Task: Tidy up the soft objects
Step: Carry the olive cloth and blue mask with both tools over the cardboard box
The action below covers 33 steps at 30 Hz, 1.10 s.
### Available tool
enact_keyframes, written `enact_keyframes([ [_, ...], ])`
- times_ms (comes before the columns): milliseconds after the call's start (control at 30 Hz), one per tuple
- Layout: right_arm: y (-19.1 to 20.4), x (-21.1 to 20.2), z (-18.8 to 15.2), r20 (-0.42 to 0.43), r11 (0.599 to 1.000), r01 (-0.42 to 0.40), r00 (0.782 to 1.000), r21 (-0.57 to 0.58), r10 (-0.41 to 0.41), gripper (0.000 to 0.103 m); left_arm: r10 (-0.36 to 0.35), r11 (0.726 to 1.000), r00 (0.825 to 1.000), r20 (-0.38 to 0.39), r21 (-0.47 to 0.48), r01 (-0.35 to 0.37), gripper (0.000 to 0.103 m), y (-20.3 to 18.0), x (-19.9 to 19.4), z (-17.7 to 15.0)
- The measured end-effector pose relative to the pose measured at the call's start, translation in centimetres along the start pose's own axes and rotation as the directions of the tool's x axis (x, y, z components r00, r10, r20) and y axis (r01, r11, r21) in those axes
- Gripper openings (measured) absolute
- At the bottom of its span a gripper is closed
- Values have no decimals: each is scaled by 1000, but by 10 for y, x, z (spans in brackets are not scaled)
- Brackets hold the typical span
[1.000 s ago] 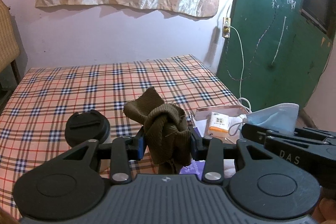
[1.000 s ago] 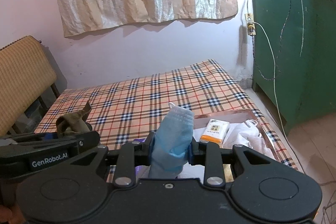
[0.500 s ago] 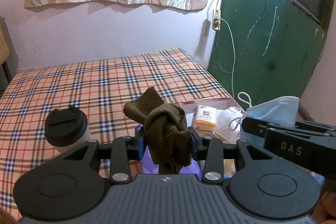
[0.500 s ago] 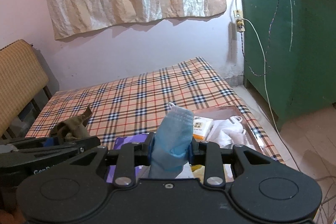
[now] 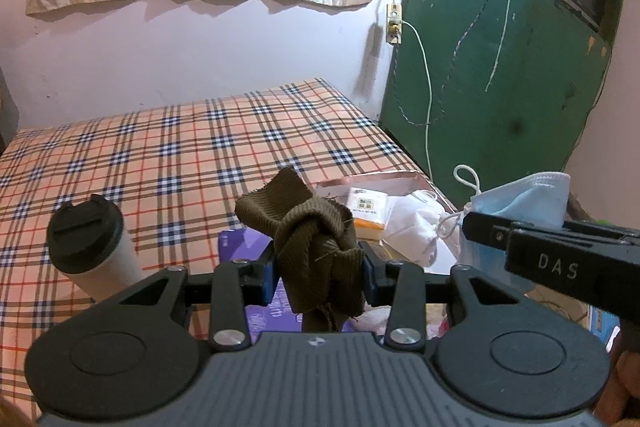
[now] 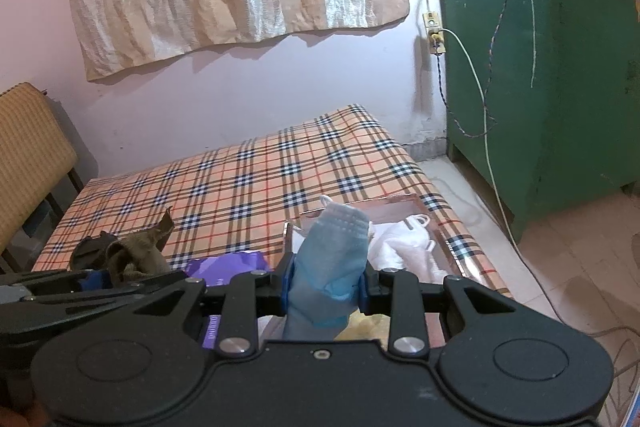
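The left tongs (image 5: 318,277) squeeze a brown rag (image 5: 308,227). The right tongs (image 6: 326,285) squeeze a blue mask (image 6: 332,259). Both hang above the bed (image 5: 160,155). Move slowly to the tray (image 6: 404,205) at 1 o'clock, then let go low.

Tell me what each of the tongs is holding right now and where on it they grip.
Left tongs clamp a knotted olive cloth around its bunched middle. Right tongs pinch a blue face mask across its folded body.

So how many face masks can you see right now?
2: a blue mask clamped in the right gripper, and a white mask lying in the tray on the bed. More may be hidden underneath.
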State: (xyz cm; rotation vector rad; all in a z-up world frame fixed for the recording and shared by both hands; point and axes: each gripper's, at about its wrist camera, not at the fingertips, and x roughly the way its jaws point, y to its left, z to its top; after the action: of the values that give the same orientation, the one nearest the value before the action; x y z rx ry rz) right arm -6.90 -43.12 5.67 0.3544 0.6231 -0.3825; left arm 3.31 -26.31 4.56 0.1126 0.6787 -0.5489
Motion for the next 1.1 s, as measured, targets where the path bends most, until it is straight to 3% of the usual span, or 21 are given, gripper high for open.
enact_keyframes([
  [533, -43, 15, 3, -21, 1000, -17, 1000, 21, 17, 36, -65, 998, 997, -42, 4, 65, 41, -25, 29, -3],
  [967, -47, 52, 14, -49, 987, -84, 996, -138, 78, 41, -93, 995, 993, -68, 17, 94, 41, -38, 56, -5],
  [1000, -47, 55, 15, -45, 985, -82, 996, -150, 76, 46, -93, 995, 993, -71, 18, 95, 41, -38, 58, -6],
  [1100, -50, 62, 17, -46, 983, -86, 996, -160, 80, 78, -91, 996, 992, -82, 16, 93, 41, -37, 63, -7],
])
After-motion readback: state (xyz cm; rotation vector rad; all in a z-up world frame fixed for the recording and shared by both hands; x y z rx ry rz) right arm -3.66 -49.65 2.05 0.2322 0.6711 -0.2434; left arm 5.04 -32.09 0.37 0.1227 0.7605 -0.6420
